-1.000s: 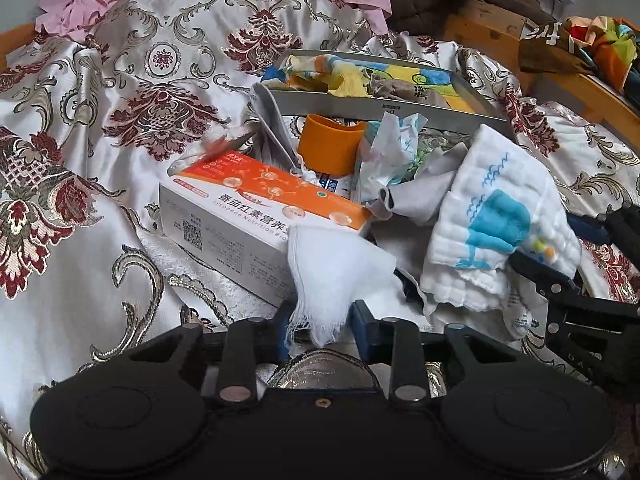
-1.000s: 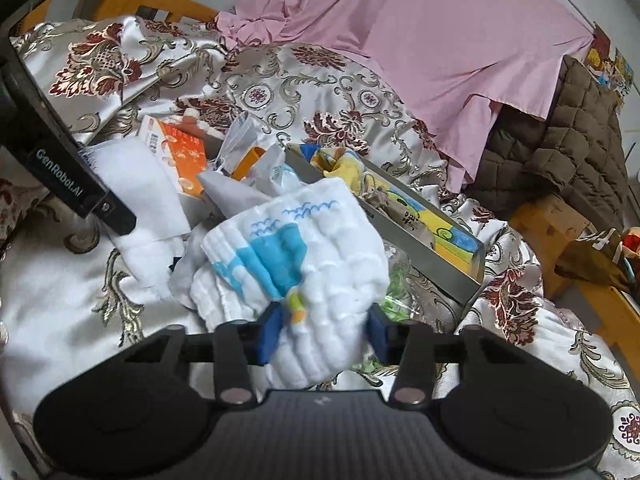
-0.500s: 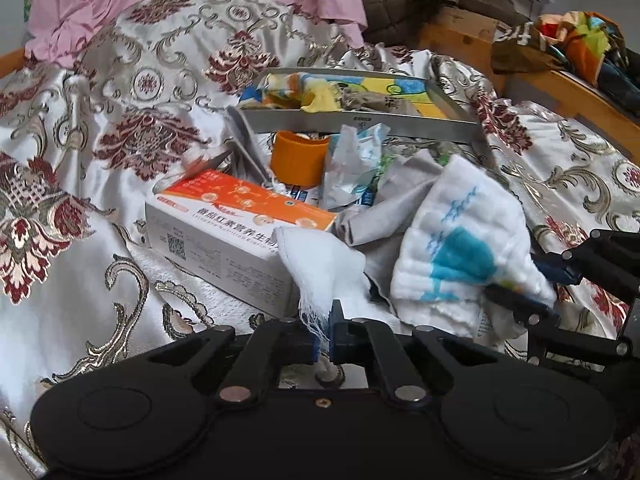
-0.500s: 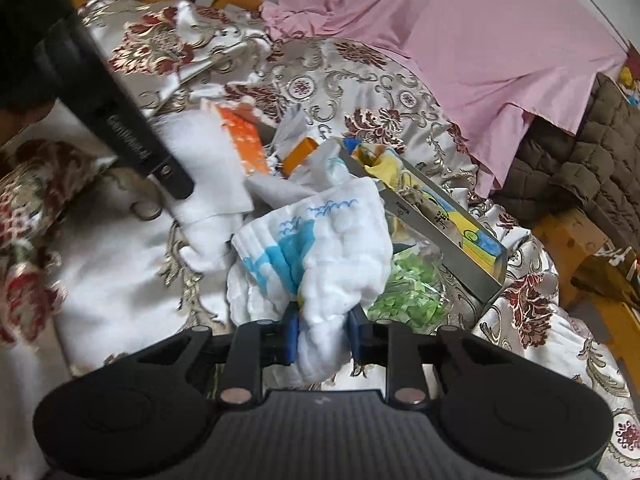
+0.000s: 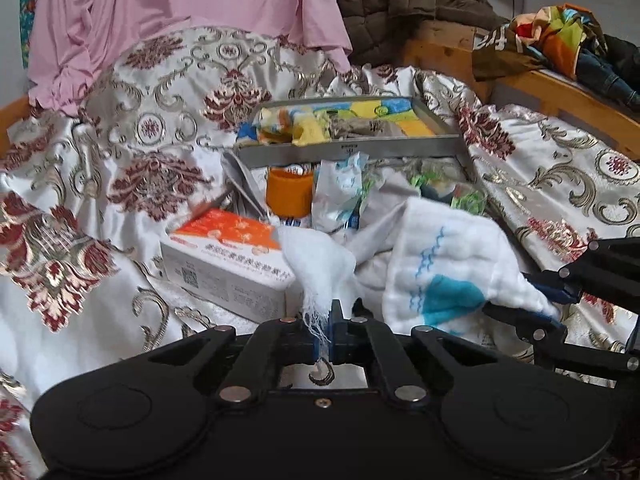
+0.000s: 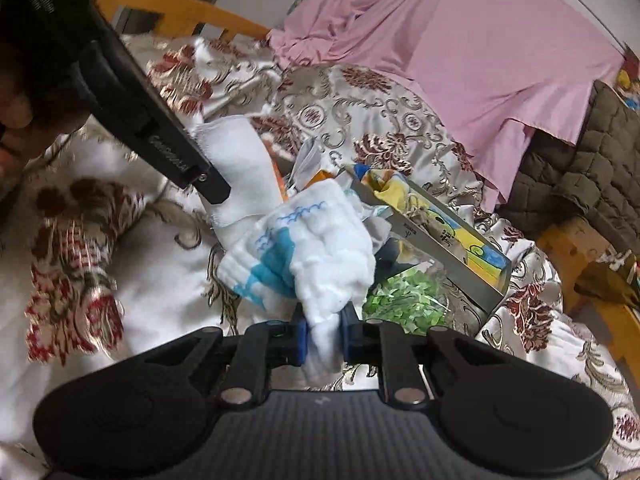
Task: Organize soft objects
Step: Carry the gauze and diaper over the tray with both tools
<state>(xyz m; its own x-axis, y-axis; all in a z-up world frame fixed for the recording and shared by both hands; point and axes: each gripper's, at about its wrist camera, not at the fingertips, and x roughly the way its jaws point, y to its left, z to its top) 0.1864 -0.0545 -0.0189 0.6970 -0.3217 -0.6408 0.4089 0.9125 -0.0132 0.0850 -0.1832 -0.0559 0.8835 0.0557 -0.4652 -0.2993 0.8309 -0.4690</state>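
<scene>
A white quilted cloth with a blue print [image 5: 448,276] [image 6: 316,256] hangs over the clutter on the bed. My right gripper [image 6: 323,336] is shut on its lower corner; it also shows at the right of the left wrist view [image 5: 532,300]. My left gripper [image 5: 331,320] is shut on the frayed corner of a plain white gauze cloth [image 5: 316,264], which shows in the right wrist view [image 6: 240,168] under the left gripper's finger [image 6: 176,156]. Both cloths are lifted a little.
A grey metal tray [image 5: 352,148] [image 6: 432,236] holds colourful cloths behind. An orange and white box [image 5: 228,264], an orange cup [image 5: 289,196], wrappers and a green-print bag [image 6: 404,300] lie on the patterned bedspread [image 5: 132,168]. Pink sheet [image 6: 460,40] and wooden frame [image 5: 560,92] lie behind.
Both grippers closed from open onto their cloths, then raised and pulled them back a little. The right gripper squeezed the quilted cloth tighter.
</scene>
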